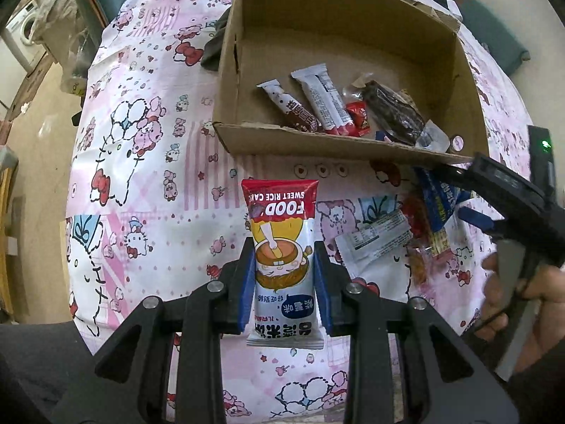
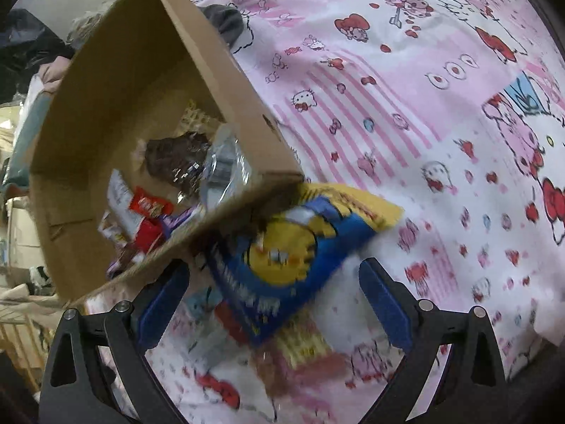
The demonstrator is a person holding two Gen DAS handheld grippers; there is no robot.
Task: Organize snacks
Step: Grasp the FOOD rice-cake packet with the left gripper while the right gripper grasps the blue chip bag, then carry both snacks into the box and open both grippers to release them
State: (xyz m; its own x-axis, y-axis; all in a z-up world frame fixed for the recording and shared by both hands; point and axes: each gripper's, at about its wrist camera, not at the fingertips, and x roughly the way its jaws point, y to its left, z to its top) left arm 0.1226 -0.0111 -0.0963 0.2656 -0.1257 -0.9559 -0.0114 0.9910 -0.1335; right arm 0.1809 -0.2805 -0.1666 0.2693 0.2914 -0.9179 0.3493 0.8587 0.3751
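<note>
My left gripper (image 1: pixel 284 258) is shut on a sweet rice cake packet (image 1: pixel 280 243) with a red top, held above the cloth in front of the cardboard box (image 1: pixel 328 148). The box holds several snacks, among them two white bars (image 1: pixel 317 100) and a dark packet (image 1: pixel 393 111). My right gripper (image 2: pixel 275 300) is open above a blue and yellow packet (image 2: pixel 293 247) that lies at the box's near corner (image 2: pixel 247 198). The right gripper also shows in the left wrist view (image 1: pixel 459 190), over a pile of loose packets (image 1: pixel 388 236).
A pink and white cartoon-print cloth (image 1: pixel 148 162) covers the table. A dark cloth (image 1: pixel 215 46) lies by the box's left wall. A washing machine (image 1: pixel 24 28) and floor lie off the table's left edge.
</note>
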